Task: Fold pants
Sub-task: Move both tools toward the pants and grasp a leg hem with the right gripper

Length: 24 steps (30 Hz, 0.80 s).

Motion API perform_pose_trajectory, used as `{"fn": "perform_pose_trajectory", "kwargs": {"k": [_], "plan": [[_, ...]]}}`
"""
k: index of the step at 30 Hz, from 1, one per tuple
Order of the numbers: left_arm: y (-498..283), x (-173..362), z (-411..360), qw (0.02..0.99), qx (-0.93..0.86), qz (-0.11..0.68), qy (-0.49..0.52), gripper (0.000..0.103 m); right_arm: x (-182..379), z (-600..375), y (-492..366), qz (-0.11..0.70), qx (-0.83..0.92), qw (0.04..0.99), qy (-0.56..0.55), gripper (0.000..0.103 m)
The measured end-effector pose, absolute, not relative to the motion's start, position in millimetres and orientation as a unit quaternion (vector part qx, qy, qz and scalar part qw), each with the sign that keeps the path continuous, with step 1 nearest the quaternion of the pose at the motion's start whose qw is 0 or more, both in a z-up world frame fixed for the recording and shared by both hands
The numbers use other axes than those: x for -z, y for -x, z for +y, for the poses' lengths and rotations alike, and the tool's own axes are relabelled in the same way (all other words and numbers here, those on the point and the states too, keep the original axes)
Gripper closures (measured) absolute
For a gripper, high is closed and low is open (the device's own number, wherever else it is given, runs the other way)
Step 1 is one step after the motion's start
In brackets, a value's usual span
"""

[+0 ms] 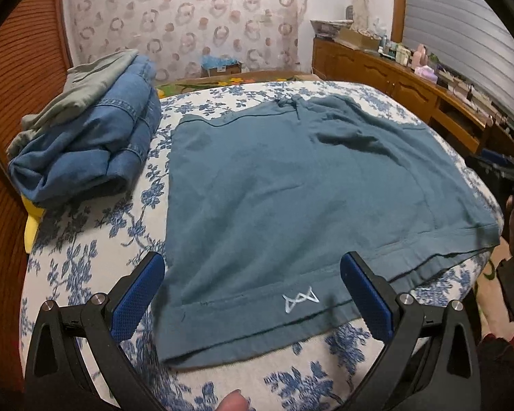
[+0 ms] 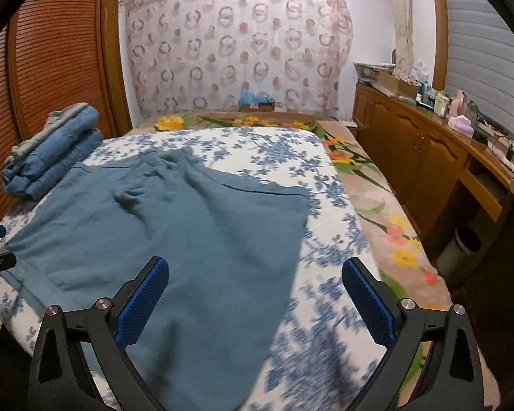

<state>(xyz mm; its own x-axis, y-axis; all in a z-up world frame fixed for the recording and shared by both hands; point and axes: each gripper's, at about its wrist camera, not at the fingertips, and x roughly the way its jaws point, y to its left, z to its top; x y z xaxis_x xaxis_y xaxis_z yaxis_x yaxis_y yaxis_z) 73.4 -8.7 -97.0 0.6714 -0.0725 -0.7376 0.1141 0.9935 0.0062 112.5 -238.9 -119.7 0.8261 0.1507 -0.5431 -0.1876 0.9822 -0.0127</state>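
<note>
Teal-blue short pants (image 1: 291,198) lie spread flat on the bed, waistband with drawstring at the far end, hems and a small white logo (image 1: 300,301) at the near end. My left gripper (image 1: 253,274) is open and empty, just above the near hem of the left leg. In the right wrist view the pants (image 2: 188,233) fill the left and middle. My right gripper (image 2: 255,277) is open and empty above the near right part of the pants and the sheet. Part of the right gripper shows at the left view's right edge (image 1: 510,178).
The bed has a blue-flowered white sheet (image 2: 325,257) over a floral blanket (image 2: 387,212). A stack of folded denim and grey clothes (image 1: 85,137) sits at the far left of the bed. A wooden cabinet (image 2: 428,157) with clutter runs along the right. A slatted wardrobe (image 2: 51,51) stands left.
</note>
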Motion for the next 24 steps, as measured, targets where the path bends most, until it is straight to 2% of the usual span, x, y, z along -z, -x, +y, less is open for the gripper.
{"fn": "perform_pose_trajectory", "kwargs": {"k": [3,6,8,13,21,24], "plan": [[-79,103,-8,0.911,0.057,0.408,-0.027,0.000,116,-243,-126,0.294,-0.095,0.951,0.027,0.009],[-83,109,-6,0.907,0.055,0.417,-0.023,0.000,113,-248,-142,0.310,-0.106,0.944,0.026,0.021],[-86,113,-5,0.905,0.054,0.422,-0.022,0.000,113,-251,-155,0.323,-0.107,0.940,0.029,0.024],[-88,121,-2,0.903,0.054,0.427,-0.013,0.000,110,-252,-179,0.350,-0.102,0.931,0.032,0.042],[-86,123,-3,0.910,0.048,0.412,-0.012,0.000,107,-262,-199,0.370,-0.099,0.924,0.018,0.053],[-86,123,-2,0.912,0.046,0.408,-0.011,0.000,104,-263,-199,0.368,-0.099,0.924,0.014,0.063]]}}
